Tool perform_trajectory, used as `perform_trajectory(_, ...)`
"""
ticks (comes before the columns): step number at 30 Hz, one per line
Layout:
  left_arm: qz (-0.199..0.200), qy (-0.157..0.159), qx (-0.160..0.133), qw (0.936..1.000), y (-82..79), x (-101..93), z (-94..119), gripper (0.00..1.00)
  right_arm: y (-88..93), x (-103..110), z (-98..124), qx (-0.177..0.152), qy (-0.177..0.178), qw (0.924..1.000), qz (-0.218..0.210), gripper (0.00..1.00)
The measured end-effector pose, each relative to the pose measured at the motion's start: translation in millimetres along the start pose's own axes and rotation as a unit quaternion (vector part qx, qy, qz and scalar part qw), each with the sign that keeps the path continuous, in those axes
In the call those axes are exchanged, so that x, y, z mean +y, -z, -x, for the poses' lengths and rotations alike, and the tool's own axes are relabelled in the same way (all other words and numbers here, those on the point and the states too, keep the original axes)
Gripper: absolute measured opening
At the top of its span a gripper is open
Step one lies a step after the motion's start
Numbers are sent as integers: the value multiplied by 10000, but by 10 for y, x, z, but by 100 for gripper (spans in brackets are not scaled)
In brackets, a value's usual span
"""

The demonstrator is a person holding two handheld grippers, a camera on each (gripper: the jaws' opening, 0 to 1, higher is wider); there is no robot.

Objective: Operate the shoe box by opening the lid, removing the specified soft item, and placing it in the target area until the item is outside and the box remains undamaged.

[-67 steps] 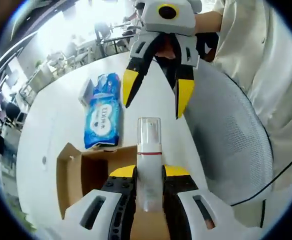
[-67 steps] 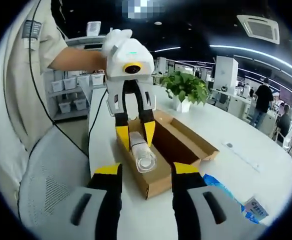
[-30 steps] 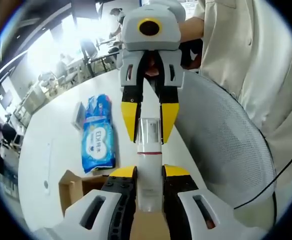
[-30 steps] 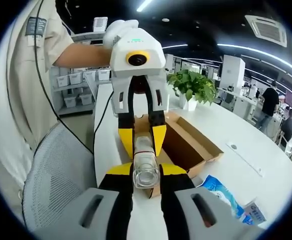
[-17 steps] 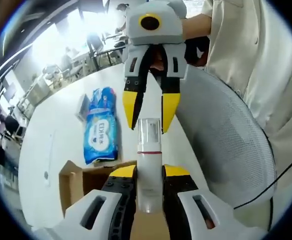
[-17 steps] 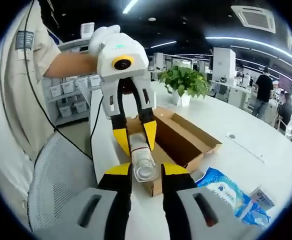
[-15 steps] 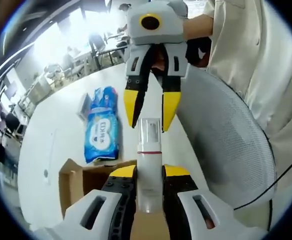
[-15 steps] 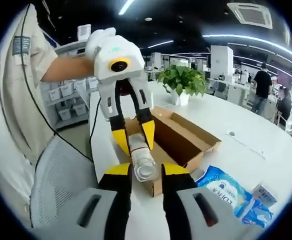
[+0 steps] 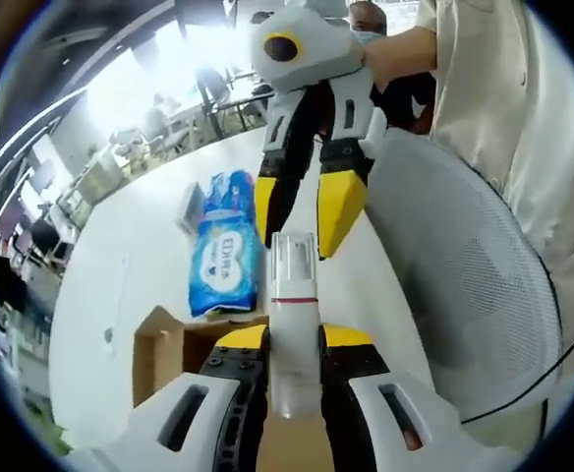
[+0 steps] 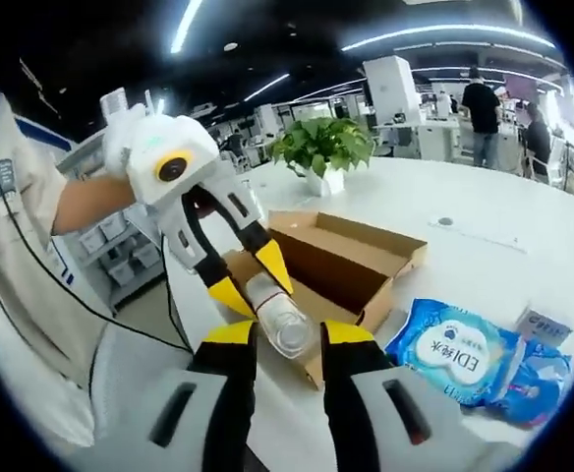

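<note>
Tilted bottle [image 9: 293,295], base hidden between jaws

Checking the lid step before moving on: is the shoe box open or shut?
Open. In the right gripper view the shoe box shows its brown inside, with the flap folded outward.

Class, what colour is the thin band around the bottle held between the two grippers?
Red, on the white plastic bottle; it shows best in the left gripper view.

A beige short-sleeved shirt [image 9: 508,118] is worn; white gripper bodies [image 10: 164,147] are tipped with yellow-and-black jaws, with a black cable [image 10: 66,280] trailed.
</note>
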State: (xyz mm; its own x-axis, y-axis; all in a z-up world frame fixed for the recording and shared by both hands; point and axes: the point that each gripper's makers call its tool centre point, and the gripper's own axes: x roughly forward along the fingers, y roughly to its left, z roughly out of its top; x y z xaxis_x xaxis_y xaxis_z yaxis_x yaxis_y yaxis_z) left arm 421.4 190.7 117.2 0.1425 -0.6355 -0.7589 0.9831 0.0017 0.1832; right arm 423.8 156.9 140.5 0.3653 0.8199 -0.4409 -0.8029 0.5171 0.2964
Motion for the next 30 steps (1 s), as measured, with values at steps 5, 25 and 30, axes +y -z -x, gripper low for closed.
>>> perform_trajectory(5, 64, -131, -100, 9998, 1, 18, -1, 17, -45, -73, -16, -87, 108, 9990, -418, 23)
perform_trajectory(25, -206, -973, -91, 9950, 24, 149, 53, 17, -133, -118, -68, -277, 186, 9925, -1175, 20)
perform_trajectory(30, -328, -1106, -86, 9933, 17, 145, 49, 17, -136, -120, -81, -278, 163, 9905, -1338, 20)
